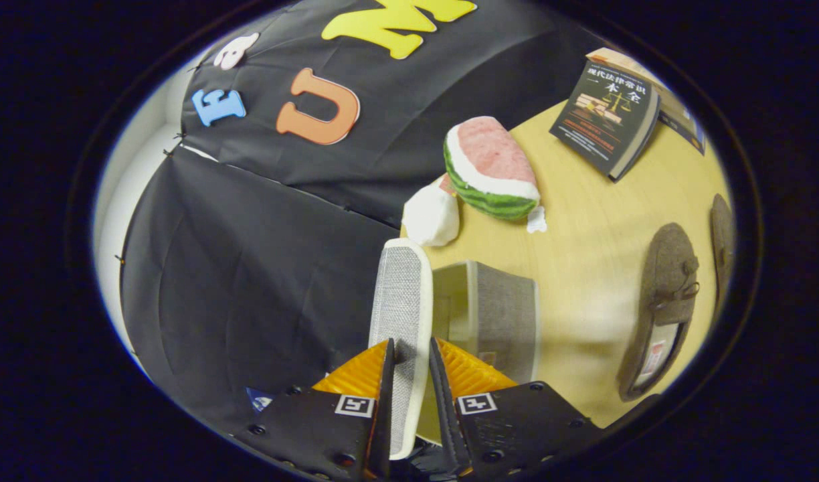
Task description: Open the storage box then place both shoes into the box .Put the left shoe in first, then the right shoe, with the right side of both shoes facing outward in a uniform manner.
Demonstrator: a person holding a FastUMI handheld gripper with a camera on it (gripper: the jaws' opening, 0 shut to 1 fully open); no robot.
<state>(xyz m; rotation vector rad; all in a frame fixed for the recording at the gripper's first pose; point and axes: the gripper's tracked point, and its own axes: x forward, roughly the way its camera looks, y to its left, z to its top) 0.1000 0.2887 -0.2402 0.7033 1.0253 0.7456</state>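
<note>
My gripper (410,355) is shut on the storage box's grey fabric lid (403,301), which stands on edge between both fingers and reaches ahead of them. Just beyond the fingers sits the grey storage box (500,314), open, with a pale inner wall showing. To the right of the box a brown shoe (660,301) lies on the wooden table (583,248), its opening toward me. A second brown shoe (721,241) lies past it, only partly seen.
A watermelon-slice plush toy (490,167) and a white plush (431,215) sit beyond the box near the black cloth wall. A dark book (607,117) lies at the table's far side with another book (680,114) under it.
</note>
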